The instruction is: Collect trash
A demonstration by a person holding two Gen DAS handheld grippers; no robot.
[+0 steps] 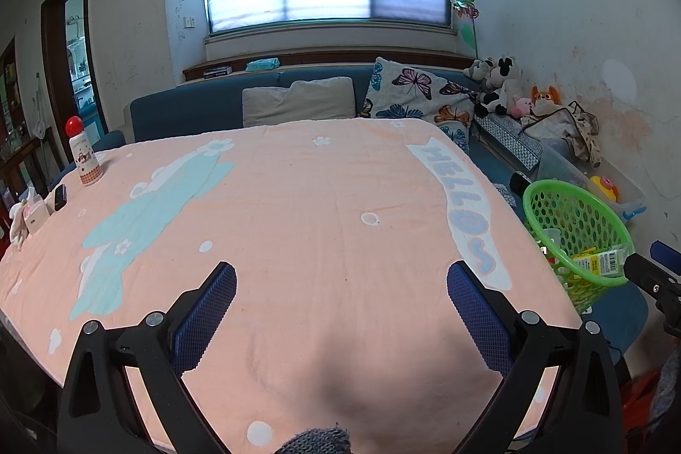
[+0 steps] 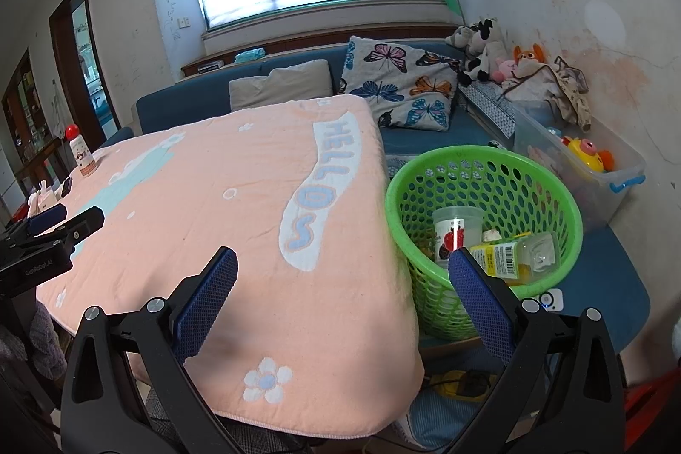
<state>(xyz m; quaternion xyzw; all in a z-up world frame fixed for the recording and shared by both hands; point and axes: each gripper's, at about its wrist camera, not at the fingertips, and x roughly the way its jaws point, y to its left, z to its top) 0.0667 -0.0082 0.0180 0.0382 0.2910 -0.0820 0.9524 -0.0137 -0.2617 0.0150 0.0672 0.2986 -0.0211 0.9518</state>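
In the left wrist view, the left gripper [image 1: 341, 284] hangs over the peach tablecloth [image 1: 298, 198] with its jaws spread wide and nothing between them. No loose trash shows on the cloth; at its far left edge stand a red-capped bottle [image 1: 84, 156] and a tissue box [image 1: 35, 213]. The green basket [image 1: 549, 194] sits off the table's right side.

In the right wrist view, the right gripper [image 2: 342, 275] is likewise spread wide and empty, near the basket rim. Inside lie a clear plastic cup [image 2: 456, 230] with fruit print and a flat clear bottle [image 2: 521, 254] with a yellow barcode label. Both look light, thin-walled and slippery, likely to buckle if squeezed; I judge the cup rim or the bottle's narrow sides the best holds.
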